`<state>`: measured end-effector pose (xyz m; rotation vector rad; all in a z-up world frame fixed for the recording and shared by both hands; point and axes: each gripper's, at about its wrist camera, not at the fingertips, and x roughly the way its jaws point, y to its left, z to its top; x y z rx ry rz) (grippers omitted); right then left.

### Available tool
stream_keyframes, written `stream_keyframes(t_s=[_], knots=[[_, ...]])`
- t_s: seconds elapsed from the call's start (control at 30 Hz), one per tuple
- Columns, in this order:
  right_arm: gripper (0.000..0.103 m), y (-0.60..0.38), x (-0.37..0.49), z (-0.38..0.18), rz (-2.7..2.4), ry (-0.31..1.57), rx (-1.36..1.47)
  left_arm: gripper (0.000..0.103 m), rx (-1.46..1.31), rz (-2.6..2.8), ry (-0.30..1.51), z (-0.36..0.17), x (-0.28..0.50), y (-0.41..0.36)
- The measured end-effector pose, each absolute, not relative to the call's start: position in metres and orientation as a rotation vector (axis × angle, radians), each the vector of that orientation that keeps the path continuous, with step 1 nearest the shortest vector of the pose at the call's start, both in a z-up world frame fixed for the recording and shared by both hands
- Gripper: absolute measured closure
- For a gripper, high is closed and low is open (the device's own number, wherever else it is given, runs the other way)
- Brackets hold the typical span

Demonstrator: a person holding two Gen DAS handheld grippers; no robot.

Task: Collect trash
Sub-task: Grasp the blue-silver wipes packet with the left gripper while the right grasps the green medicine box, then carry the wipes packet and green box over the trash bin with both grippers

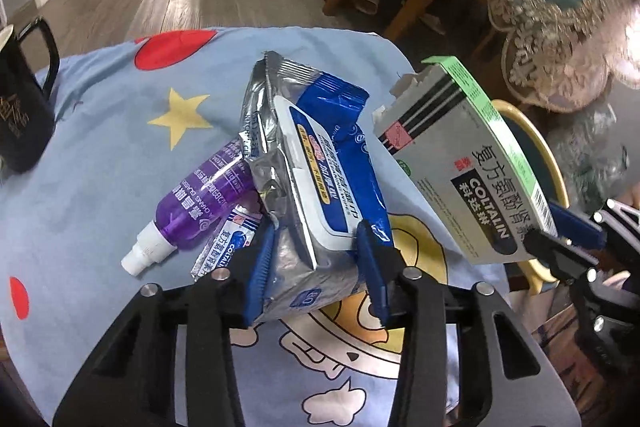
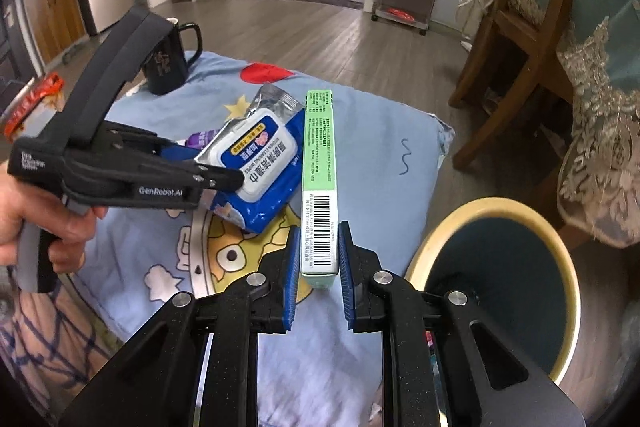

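My left gripper (image 1: pixel 316 247) is shut on a blue and silver wet-wipes pack (image 1: pixel 320 155) and holds it above the blue cartoon cloth (image 1: pixel 100 155); the pack also shows in the right wrist view (image 2: pixel 260 155). My right gripper (image 2: pixel 319 247) is shut on a grey and green medicine box (image 2: pixel 319 179), seen from the side in the left wrist view (image 1: pixel 460 155). A purple tube (image 1: pixel 200 203) and a small Coltalin sachet (image 1: pixel 228 243) lie on the cloth under the pack. A round bin with a yellow rim (image 2: pixel 496 211) stands at the right, beside the cloth.
A black mug (image 1: pixel 20 107) stands at the cloth's far left (image 2: pixel 168 59). A wooden chair (image 2: pixel 524 39) and a lace-edged tablecloth (image 2: pixel 600 131) are at the right. A red wrapper (image 2: pixel 32 99) lies at the left. Shelves stand across the wooden floor.
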<state>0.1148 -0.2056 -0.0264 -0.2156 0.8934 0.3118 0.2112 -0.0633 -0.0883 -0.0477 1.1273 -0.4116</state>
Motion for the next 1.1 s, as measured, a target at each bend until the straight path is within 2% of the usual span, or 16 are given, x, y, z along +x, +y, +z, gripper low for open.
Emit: stream_keyframes(t_s=[0.1,0.17,0.6,1.1], knots=[[0.083,-0.209,0.113,-0.026,0.305,0.898,-0.196,0.08,-0.042,-0.427,1.099,-0.079,0.206,-0.064],[0.083,-0.212,0.113,-0.025,0.298,0.896,-0.179,0.083,-0.039,-0.424,1.077,-0.073,0.202,-0.063],[0.083,-0.255,0.105,-0.011,0.263,0.881,0.032,0.083,-0.102,-0.451,0.96,-0.017,0.159,-0.031],[0.083,-0.312,0.088,0.0,0.214,0.82,0.254,0.083,-0.101,-0.339,0.927,0.009,0.144,0.007]])
